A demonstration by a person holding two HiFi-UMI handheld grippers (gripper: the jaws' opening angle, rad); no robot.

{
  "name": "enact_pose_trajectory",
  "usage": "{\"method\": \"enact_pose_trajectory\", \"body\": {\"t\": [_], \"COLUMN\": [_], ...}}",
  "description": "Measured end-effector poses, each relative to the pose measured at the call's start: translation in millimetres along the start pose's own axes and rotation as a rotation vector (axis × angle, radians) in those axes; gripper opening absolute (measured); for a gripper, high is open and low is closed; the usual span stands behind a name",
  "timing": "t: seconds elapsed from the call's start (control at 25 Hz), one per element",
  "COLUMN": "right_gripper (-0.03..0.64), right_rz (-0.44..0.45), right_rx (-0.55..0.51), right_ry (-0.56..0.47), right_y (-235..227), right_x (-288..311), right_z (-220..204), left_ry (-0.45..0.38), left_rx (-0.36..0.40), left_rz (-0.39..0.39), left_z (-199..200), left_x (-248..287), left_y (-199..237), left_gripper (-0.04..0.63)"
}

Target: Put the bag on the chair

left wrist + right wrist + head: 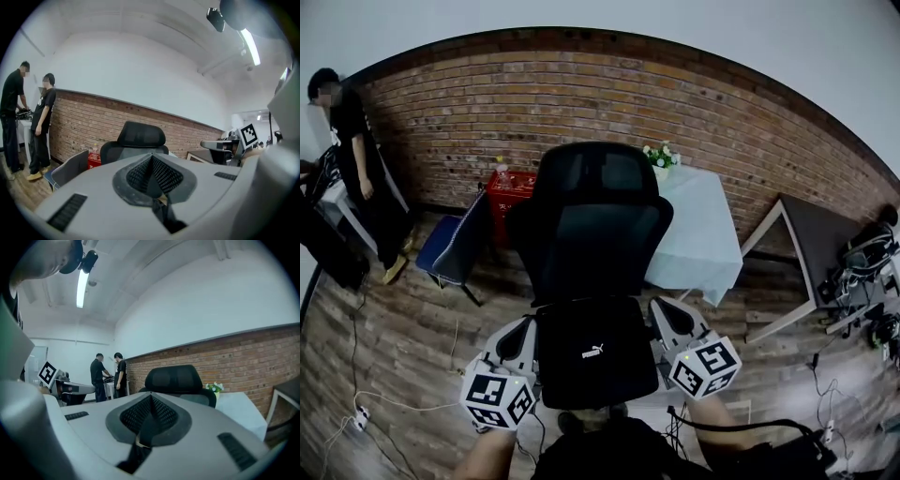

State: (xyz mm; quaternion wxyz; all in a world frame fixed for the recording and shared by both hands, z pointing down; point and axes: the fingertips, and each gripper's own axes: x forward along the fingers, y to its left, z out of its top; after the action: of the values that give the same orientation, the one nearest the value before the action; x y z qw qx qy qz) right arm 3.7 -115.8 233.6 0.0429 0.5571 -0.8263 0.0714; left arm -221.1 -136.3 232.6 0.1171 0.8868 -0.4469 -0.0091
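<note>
A black bag (595, 361) with a white logo hangs between my two grippers, just in front of the black office chair (595, 225). It covers the seat, and I cannot tell whether it rests on it. My left gripper (523, 330) is at the bag's left side and my right gripper (667, 314) at its right. In the left gripper view the gripper (152, 173) is shut on a black strap (165, 216). The right gripper (151, 416) is likewise shut on a black strap (138, 448). The chair's headrest (140, 136) (180, 378) shows beyond both.
A white-clothed table (698, 225) with flowers stands right of the chair, against the brick wall. A red crate (511, 192) and a blue-grey chair (455, 244) are to the left. A person (356, 159) stands far left. A dark table (816, 234) and cables (356, 412) are nearby.
</note>
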Motion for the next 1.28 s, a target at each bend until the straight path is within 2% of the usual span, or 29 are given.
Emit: {"method": "enact_pose_trajectory", "body": {"t": [0.2, 0.4, 0.52, 0.72, 0.8, 1.0, 1.28], "right_gripper": [0.017, 0.017, 0.017, 0.017, 0.017, 0.017, 0.017], "right_rz": [0.023, 0.052, 0.053, 0.064, 0.073, 0.081, 0.083], "right_rx": [0.019, -0.028, -0.022, -0.037, -0.053, -0.033, -0.030], "right_ry": [-0.030, -0.051, -0.052, -0.067, -0.076, -0.090, -0.092], "right_y": [-10, -8, -14, -15, -17, -21, -24], "right_x": [-8, -18, -24, -27, -28, -27, -26], "right_z": [17, 27, 26, 30, 31, 33, 35], "left_ry": [-0.037, -0.051, -0.067, -0.087, -0.100, -0.126, -0.148], "left_rx": [0.062, 0.041, 0.038, 0.082, 0.076, 0.098, 0.113], "left_rz": [0.018, 0.047, 0.055, 0.083, 0.096, 0.164, 0.187], "left_z": [21, 25, 26, 33, 36, 44, 48], "left_x": [-1, -4, -7, -11, -11, -16, -15], "left_y": [-18, -23, -31, -37, -39, -32, -32], "left_gripper": [0.011, 0.011, 0.011, 0.011, 0.011, 0.011, 0.011]}}
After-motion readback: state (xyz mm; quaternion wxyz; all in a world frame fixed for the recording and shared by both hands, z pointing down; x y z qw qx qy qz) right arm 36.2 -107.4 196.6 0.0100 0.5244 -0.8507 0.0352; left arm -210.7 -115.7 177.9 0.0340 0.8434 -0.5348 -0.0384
